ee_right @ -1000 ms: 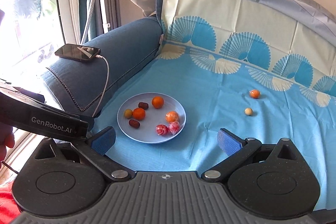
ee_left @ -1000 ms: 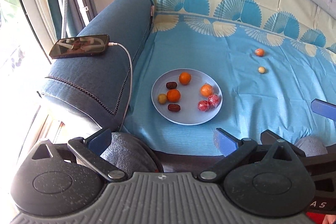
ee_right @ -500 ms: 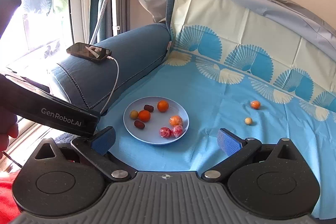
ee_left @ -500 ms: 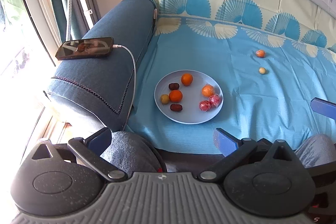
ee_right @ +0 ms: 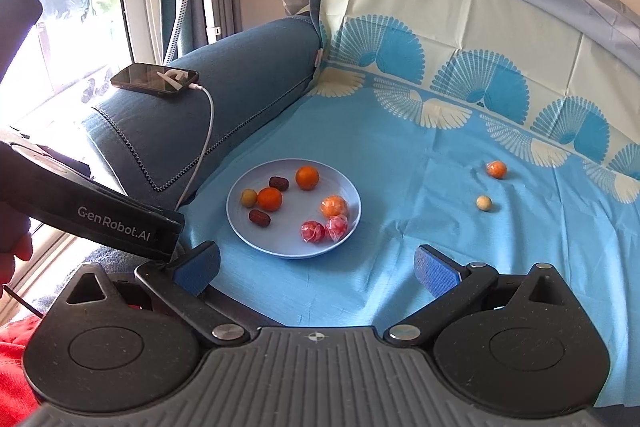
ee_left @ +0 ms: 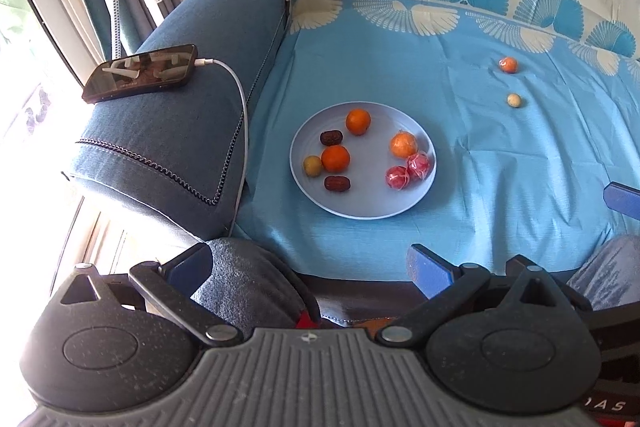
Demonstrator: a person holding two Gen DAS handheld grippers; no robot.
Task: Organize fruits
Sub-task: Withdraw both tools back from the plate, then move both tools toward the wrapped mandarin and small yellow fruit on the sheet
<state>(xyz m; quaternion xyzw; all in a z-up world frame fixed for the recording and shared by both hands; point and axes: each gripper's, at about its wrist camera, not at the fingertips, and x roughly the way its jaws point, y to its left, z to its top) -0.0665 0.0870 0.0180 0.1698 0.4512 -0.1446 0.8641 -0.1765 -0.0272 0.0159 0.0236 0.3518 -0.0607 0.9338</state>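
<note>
Two grippers hang above the near edge of a sofa seat, each with its blue-padded jaws spread wide and nothing between them. The left gripper is over the front edge of the seat, with a grey-clad knee under its left finger. The right gripper is over the blue cloth, and the black body of the left gripper, lettered GenRobot.AI, crosses the lower left of the right wrist view.

Past the fingers, a pale blue plate rests on the cloth, well apart from both grippers. Eight pieces lie on it. On its left part are a small yellow-green fruit, an orange fruit just beside it, and two dark red dates, one nearer and one farther. A second orange fruit sits towards the far rim. On the right part are two red fruits in clear wrappers, touching each other, with a wrapped orange fruit just behind them.

Farther right, off the plate, two fruits lie loose on the cloth: a small cream-coloured one and, beyond it, a small orange one.

To the left, a phone lies on the blue armrest with a white charging cable plugged in. The cloth's fan-patterned border runs up the backrest.
</note>
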